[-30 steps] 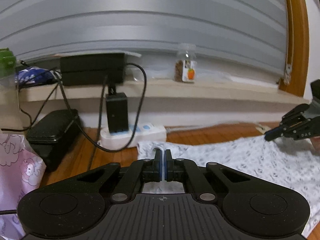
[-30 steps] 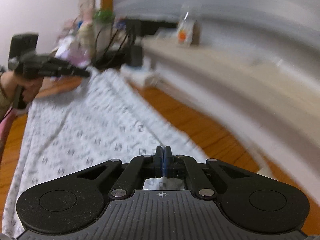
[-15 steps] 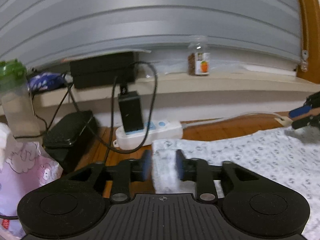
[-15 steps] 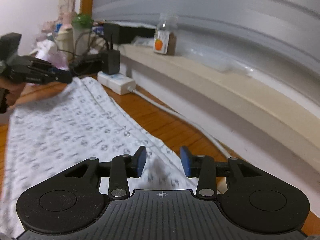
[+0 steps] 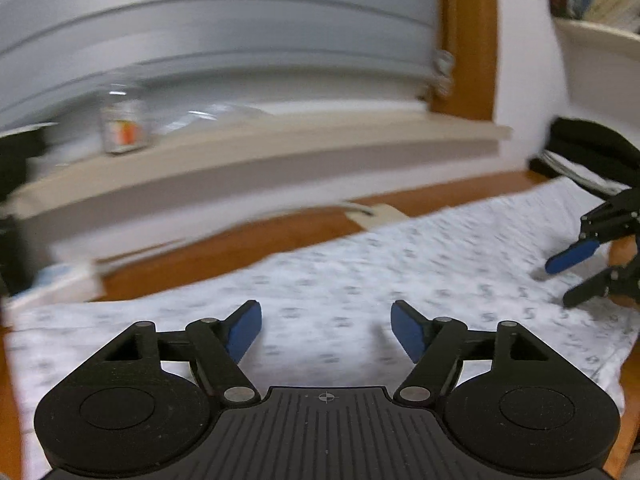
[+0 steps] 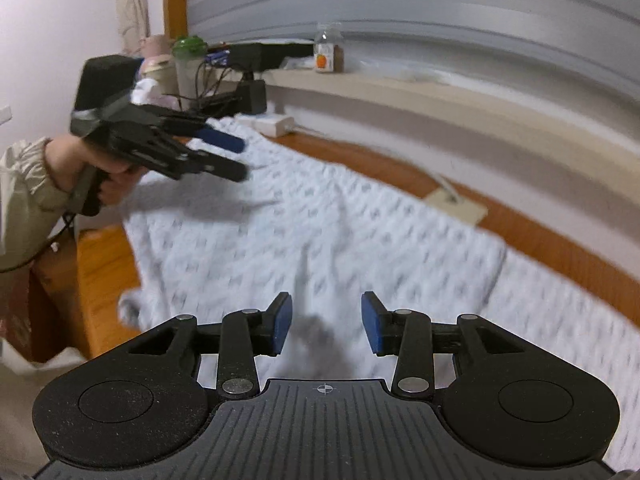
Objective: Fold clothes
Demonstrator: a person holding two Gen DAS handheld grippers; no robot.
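A white garment with a small grey print (image 5: pixel 360 280) lies spread flat on the wooden floor (image 5: pixel 280 236); it also shows in the right wrist view (image 6: pixel 320 232). My left gripper (image 5: pixel 326 330) is open and empty, held above the cloth. My right gripper (image 6: pixel 325 322) is open and empty above the cloth too. The right gripper shows at the right edge of the left wrist view (image 5: pixel 576 276). The left gripper shows at the left of the right wrist view (image 6: pixel 236 158), held by a hand. Both views are blurred.
A low ledge (image 6: pixel 440 96) runs along the wall with a small jar (image 6: pixel 329 53) on it. A white power strip (image 6: pixel 274 123), a black adapter, cables and a green-lidded bottle (image 6: pixel 188 64) stand beyond the garment's far end. A small cream plate (image 6: pixel 456 206) lies on the floor by the cloth.
Both grippers opened from shut and let go of the garment's edge. They lifted off it and the left view swung to the right along the cloth.
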